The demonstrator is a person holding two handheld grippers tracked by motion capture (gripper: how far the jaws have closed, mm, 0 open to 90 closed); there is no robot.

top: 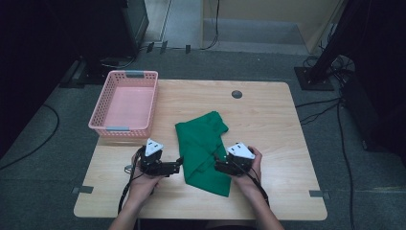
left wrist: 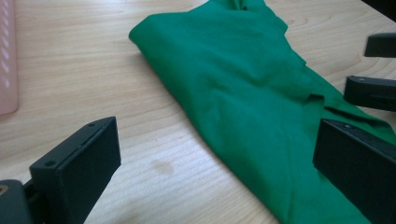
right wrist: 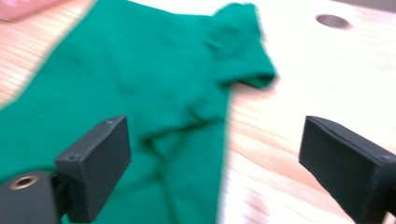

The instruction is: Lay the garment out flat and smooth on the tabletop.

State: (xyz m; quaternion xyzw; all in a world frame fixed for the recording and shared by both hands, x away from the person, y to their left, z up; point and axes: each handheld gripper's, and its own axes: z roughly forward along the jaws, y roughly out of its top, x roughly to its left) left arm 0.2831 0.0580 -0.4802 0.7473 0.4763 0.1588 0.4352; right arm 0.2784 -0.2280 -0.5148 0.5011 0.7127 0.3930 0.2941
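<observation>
**Green cloth between two spread grippers**

Pale wooden table (top: pixel 268 110) carries a folded green cloth (top: pixel 203 148) at its middle, right of a pink basket (top: pixel 125 104). Left gripper (top: pixel 178 166) and right gripper (top: pixel 218 165) flank the cloth's near end, jaws apart, gripping nothing.

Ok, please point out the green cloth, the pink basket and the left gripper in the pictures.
green cloth (top: pixel 201 143), high view, on the middle of the folded fabric.
pink basket (top: pixel 124 128), high view, on its near rim.
left gripper (top: pixel 179 166), high view, between the tips of its open jaws.
</observation>
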